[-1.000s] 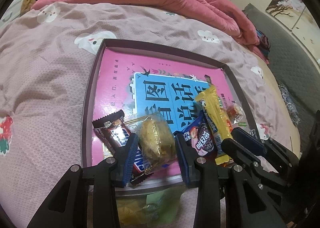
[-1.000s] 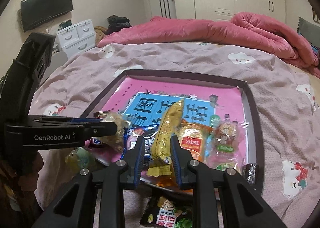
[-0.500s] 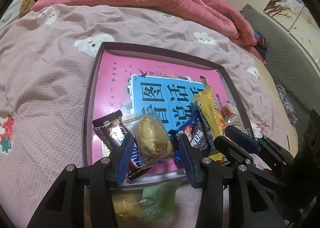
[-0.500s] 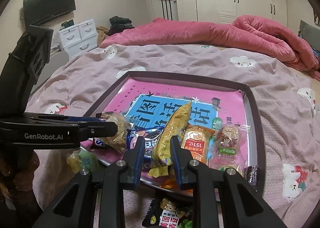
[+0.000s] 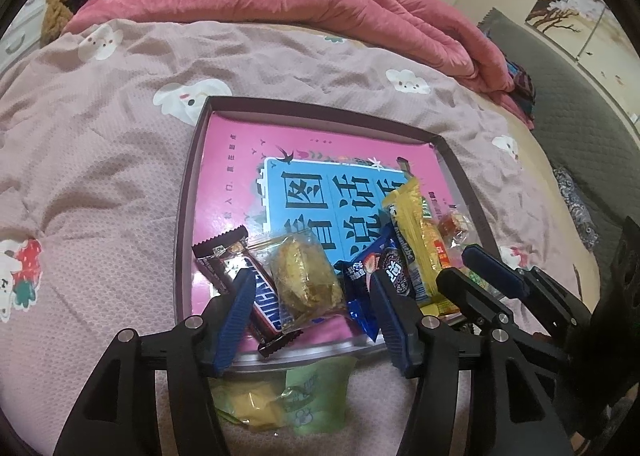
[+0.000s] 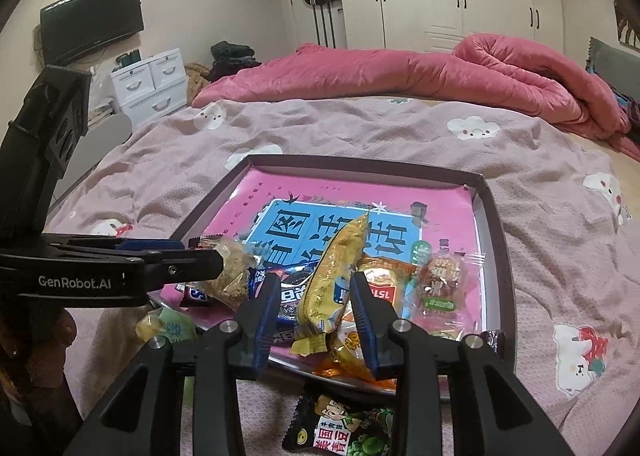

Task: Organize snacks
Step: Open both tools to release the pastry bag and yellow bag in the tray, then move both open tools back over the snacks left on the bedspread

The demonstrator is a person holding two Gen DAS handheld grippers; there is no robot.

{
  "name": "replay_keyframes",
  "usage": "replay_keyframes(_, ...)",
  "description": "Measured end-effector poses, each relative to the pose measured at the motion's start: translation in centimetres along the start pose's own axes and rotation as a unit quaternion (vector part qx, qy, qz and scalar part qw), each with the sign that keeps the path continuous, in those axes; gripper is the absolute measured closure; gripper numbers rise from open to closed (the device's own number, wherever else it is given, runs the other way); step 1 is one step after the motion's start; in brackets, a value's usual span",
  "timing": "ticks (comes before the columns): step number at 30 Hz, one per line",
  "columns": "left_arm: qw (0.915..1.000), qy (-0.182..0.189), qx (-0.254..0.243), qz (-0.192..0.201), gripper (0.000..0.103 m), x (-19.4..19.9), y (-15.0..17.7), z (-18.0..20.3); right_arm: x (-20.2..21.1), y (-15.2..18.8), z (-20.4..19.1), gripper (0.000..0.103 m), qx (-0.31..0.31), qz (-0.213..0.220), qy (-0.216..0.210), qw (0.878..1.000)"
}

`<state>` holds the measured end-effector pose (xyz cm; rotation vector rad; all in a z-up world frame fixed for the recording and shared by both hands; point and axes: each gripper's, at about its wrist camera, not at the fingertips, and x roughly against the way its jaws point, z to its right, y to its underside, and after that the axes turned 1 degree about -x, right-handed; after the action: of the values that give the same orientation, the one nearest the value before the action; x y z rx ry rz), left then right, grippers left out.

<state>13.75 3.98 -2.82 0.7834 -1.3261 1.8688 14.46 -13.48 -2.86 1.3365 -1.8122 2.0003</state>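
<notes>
Our left gripper [image 5: 312,296] is opening around a crinkly clear-wrapped pastry [image 5: 306,280]; at 3 o'clock, our right gripper [image 6: 316,304] is opening off a long glossy yellow packet [image 6: 332,276].

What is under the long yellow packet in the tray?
The yellow packet lies over a blue cookie pack and an orange-labelled snack, on the tray. Anything beneath those is covered.

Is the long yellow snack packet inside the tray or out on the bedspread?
Inside: the yellow packet lies in the tray atop other snacks.
</notes>
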Motion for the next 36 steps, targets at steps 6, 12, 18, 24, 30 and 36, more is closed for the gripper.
replay_keyframes(6,1.0,0.0,0.001,0.003,0.037,0.5,0.1,0.0,0.6,-0.2,0.6,0.057,-0.013,0.008,0.005,1.0)
replay_keyframes(12,1.0,0.001,0.006,0.007,0.035,0.9,0.0,-0.2,1.4,-0.5,1.5,0.05,-0.033,0.019,0.01,0.999)
replay_keyframes(18,0.9999,0.008,0.006,0.009,0.03,1.6,0.3,-0.1,2.3,-0.6,2.2,0.046,-0.044,0.028,0.019,0.998)
replay_keyframes(24,0.9999,0.009,0.001,0.009,0.027,2.3,0.6,0.2,3.4,-0.6,2.4,0.04,-0.052,0.039,0.022,0.998)
replay_keyframes(30,0.9999,0.008,-0.005,0.004,0.026,2.7,0.8,0.6,4.1,-0.5,2.1,0.037,-0.054,0.045,0.023,0.997)
replay_keyframes(36,0.9998,0.012,-0.013,0.004,0.025,3.4,1.2,1.1,5.1,-0.4,1.8,0.033,-0.055,0.052,0.024,0.997)
